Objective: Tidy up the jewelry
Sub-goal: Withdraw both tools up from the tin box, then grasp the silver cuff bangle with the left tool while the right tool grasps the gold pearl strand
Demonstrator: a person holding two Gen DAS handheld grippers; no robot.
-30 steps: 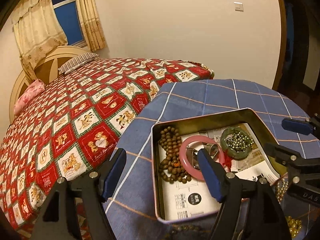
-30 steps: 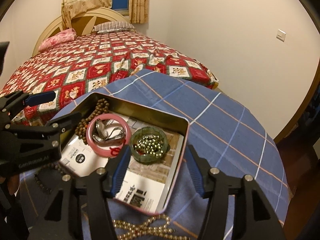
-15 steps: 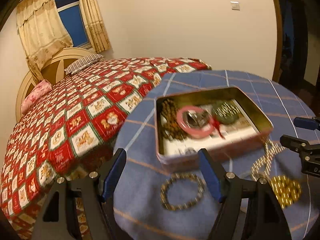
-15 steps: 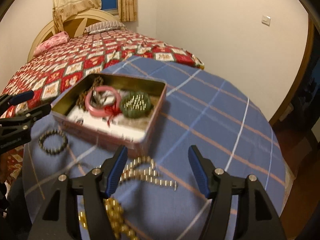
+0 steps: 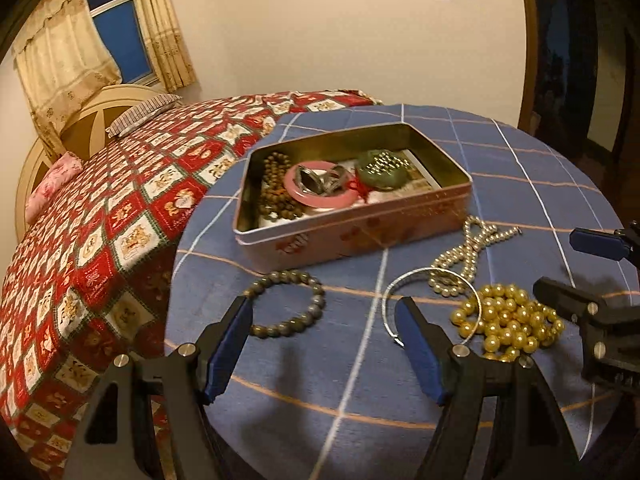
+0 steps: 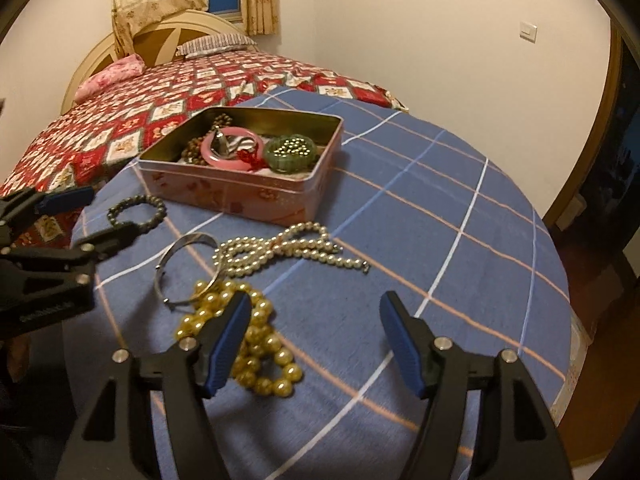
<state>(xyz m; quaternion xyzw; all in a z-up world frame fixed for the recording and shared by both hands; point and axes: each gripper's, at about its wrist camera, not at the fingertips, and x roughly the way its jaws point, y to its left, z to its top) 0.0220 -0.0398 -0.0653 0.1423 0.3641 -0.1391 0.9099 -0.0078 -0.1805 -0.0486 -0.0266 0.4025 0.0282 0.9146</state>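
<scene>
A pink tin box [image 5: 360, 232] [image 6: 240, 196] on the blue checked tablecloth holds a pink bangle [image 5: 320, 196], a green bracelet [image 6: 290, 154], brown beads [image 5: 274, 196] and silver pieces. In front of it lie a dark bead bracelet [image 5: 286, 304] [image 6: 138, 210], a silver bangle [image 5: 390, 306] [image 6: 186, 268], a pearl necklace [image 5: 466, 256] [image 6: 280, 252] and a gold bead necklace [image 5: 506, 322] [image 6: 240, 340]. My left gripper [image 5: 324, 316] is open and empty, just short of the dark bracelet. My right gripper [image 6: 316, 312] is opening, nothing between its jaws, its left finger over the gold beads.
The round table [image 6: 460, 240] drops off close behind both grippers and at the right. A bed with a red patterned quilt [image 5: 120, 208] stands against the table's far left side. A doorway [image 5: 580, 60] is at the right.
Both grippers have pulled back from above the tin toward the table's near side. The loose jewelry in front of the tin has come into view. The right jaws stand a little wider.
</scene>
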